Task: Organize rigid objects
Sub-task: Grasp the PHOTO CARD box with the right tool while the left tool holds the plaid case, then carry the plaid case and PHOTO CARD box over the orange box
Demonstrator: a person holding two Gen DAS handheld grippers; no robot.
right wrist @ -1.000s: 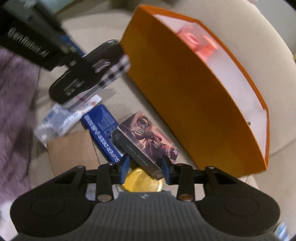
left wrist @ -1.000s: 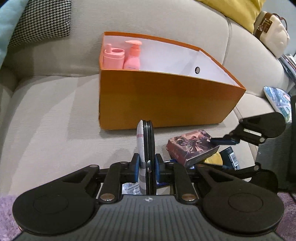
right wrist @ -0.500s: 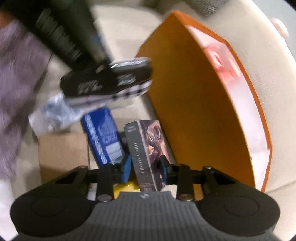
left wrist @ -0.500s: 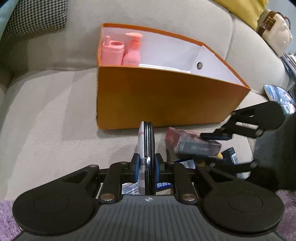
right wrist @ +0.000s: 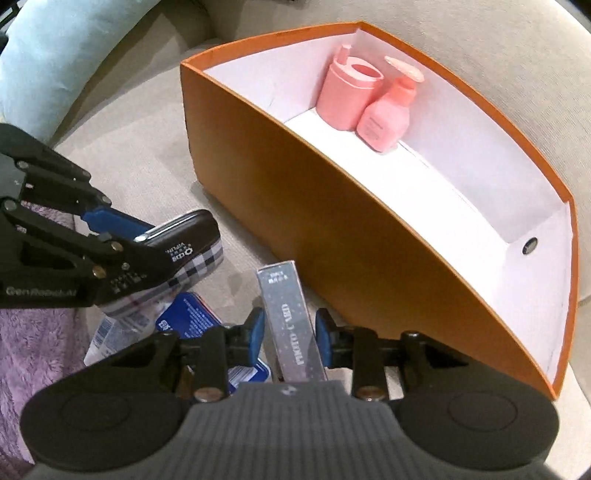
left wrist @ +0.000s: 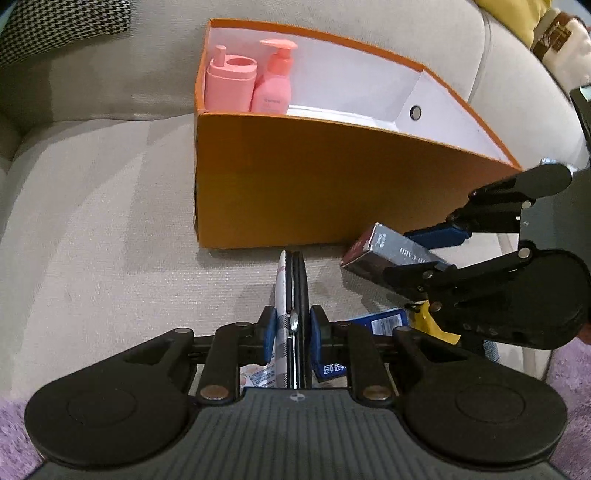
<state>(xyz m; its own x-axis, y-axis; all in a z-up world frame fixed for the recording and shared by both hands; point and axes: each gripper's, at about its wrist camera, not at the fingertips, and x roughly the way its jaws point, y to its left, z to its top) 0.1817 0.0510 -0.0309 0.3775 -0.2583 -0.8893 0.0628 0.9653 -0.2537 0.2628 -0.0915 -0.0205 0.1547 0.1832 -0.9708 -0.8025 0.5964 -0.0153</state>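
Observation:
An orange box (left wrist: pixel 332 199) (right wrist: pixel 332 229) with a white inside stands on the beige sofa seat. Two pink bottles (left wrist: pixel 251 85) (right wrist: pixel 365 103) stand at one end of it. My left gripper (left wrist: pixel 291 325) (right wrist: pixel 125 247) is shut on a flat black-and-plaid case (left wrist: pixel 295 280) (right wrist: pixel 192 251), held on edge just in front of the box; its jaws are starting to open with the case still between the pads. My right gripper (right wrist: pixel 288 328) (left wrist: pixel 417 254) is shut on a dark photo card box (right wrist: pixel 286 299) (left wrist: pixel 384 251), lifted beside the orange box's front wall.
Under the grippers lie a blue tin (right wrist: pixel 192 317) (left wrist: pixel 384 321), a yellow item (left wrist: pixel 432 321) and paper packets. A purple rug (right wrist: pixel 33 350) lies below the seat edge. A houndstooth cushion (left wrist: pixel 62 26), a light blue cushion (right wrist: pixel 48 62) and a cream bag (left wrist: pixel 561 40) rest on the sofa.
The right gripper closed on the photo card box, lifted it off the pile and rolled it onto its edge near the orange box. The left gripper drifted slightly closer to the box with the case.

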